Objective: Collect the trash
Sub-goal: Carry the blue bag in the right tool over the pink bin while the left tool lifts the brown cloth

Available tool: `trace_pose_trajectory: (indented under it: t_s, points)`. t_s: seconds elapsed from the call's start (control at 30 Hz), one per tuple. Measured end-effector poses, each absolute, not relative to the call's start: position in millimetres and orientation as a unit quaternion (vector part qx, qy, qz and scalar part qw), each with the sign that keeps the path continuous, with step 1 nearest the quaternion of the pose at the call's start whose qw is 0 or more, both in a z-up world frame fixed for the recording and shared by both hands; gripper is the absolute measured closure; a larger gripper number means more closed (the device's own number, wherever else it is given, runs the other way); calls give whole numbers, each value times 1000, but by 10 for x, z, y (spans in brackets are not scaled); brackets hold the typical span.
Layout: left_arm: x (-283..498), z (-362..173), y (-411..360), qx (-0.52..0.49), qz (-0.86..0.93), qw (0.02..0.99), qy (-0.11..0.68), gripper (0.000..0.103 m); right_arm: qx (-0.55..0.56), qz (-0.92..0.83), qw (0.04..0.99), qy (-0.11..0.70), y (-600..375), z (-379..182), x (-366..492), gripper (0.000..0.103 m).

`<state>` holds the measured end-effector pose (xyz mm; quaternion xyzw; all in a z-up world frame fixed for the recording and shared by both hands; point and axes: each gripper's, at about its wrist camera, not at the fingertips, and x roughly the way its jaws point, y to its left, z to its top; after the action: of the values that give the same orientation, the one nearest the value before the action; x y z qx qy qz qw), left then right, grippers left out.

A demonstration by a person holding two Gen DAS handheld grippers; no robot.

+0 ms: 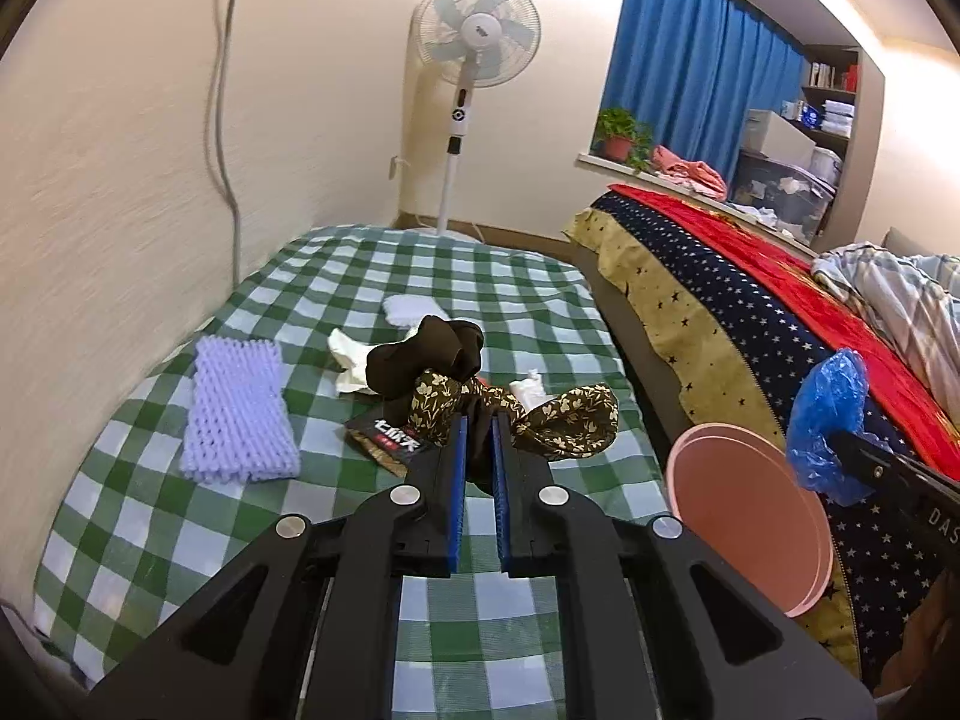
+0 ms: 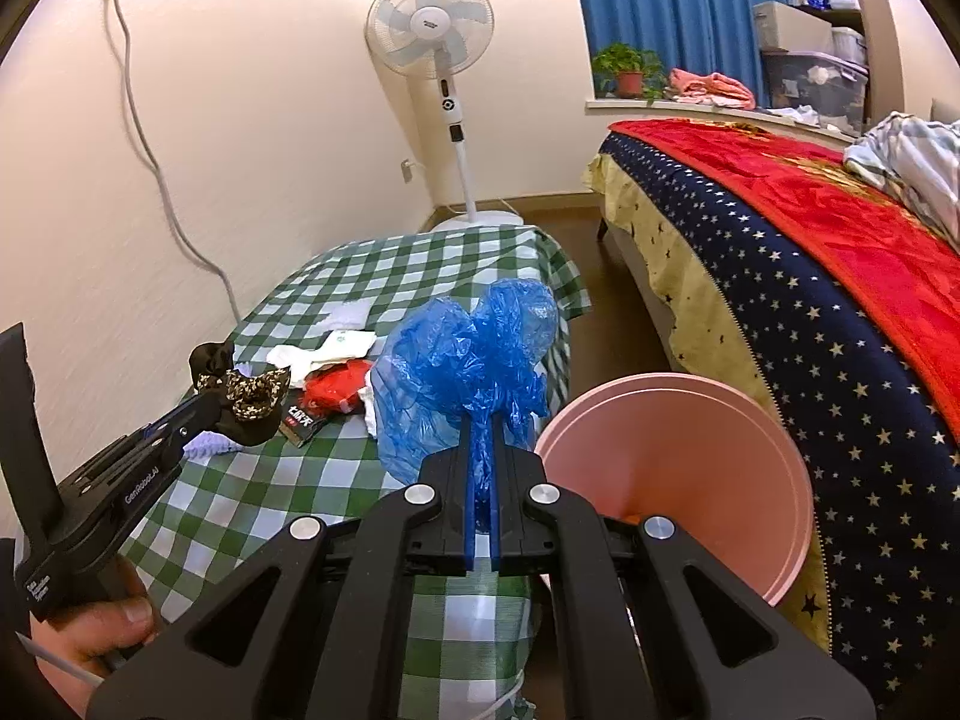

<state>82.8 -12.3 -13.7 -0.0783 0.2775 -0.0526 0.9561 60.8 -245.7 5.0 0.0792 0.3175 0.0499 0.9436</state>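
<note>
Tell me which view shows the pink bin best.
The right wrist view: the bin sits near centre, its open mouth and inner wall nearly whole, only its left edge behind the right tongs and blue bag. The left wrist view catches the bin edge-on at lower right.

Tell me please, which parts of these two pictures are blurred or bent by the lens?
Left wrist view: the wall at left is smeared by motion blur, the lens bends the blue curtain, and the left gripper is sharp. Right wrist view: mostly sharp, the bed edge curves, dark corners frame it.
</note>
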Motion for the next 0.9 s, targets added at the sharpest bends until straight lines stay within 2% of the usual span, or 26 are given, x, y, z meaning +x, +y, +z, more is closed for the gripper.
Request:
trace_pose_trajectory:
  t_s: [0.9]
  points:
    - [925, -164, -788, -42, -117, 954, 272, 95, 69, -88, 951, 289, -3028, 178, 598, 100]
